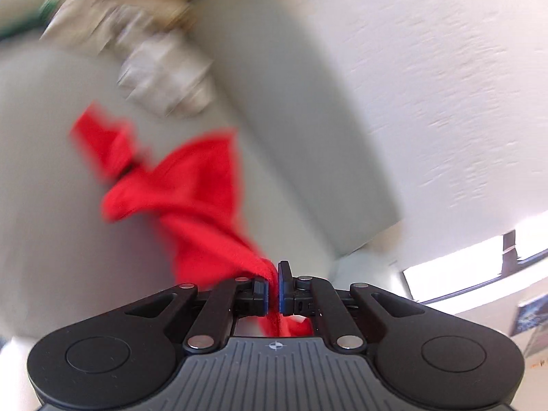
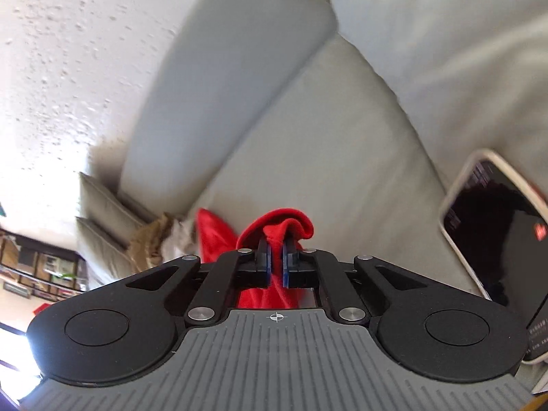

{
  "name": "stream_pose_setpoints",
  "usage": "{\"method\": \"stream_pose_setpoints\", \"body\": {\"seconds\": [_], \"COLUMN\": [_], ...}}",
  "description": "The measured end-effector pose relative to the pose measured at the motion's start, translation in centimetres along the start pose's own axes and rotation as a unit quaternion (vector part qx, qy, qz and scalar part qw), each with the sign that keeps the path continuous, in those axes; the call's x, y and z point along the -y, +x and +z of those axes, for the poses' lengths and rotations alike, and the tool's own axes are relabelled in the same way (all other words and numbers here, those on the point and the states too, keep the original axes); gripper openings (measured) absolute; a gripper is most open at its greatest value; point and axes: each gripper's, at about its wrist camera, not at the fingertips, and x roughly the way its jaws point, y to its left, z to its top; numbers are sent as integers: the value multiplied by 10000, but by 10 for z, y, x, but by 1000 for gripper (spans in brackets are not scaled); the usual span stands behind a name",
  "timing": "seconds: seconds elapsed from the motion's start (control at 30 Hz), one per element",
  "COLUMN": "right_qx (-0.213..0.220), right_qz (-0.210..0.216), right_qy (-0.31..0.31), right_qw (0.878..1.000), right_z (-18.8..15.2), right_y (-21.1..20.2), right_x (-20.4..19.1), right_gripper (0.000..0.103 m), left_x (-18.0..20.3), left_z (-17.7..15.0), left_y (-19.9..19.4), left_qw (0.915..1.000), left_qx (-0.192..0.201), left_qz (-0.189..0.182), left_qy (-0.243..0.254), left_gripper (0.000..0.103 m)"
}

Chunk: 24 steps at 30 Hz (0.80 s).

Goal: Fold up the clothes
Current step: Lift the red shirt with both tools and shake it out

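Note:
A red garment (image 1: 191, 185) hangs bunched and twisted in front of a light grey sofa (image 1: 308, 137). My left gripper (image 1: 273, 284) is shut on one edge of it, and the cloth stretches away up and left. In the right wrist view my right gripper (image 2: 275, 250) is shut on another bunched edge of the red garment (image 2: 287, 226), which folds over the fingertips. Both views are blurred by motion.
A pile of pale and tan clothes (image 1: 144, 34) lies on the sofa at upper left, and also shows in the right wrist view (image 2: 157, 239). A phone (image 2: 496, 226) with a dark screen lies on the sofa seat (image 2: 325, 137) at right. A textured white wall (image 1: 428, 68) is behind.

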Motion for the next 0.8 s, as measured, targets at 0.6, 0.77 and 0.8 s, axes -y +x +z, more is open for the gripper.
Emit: {"method": "stream_pose_setpoints", "body": {"seconds": [0.6,0.77,0.8], "right_qx": [1789,2201,2231], "right_qz": [1731,1783,1706], "right_qy": [-2175,-2392,-2443], "right_qw": [9438,9287,9281], "right_z": [-8,-10,-9], "right_y": [-262,-290,-288], "right_x": [-229,-248,-251], "right_gripper": [5,6,6], "left_x": [184,188,186], "left_z": [3,6,6], "left_y": [-210,-202,-195], "left_qw": [9283,9249,9266], "left_qx": [2911,2972,2937], "left_qz": [-1468,-1188,-1071], "left_qy": [1789,2054,2090], "left_gripper": [3,3,3]}}
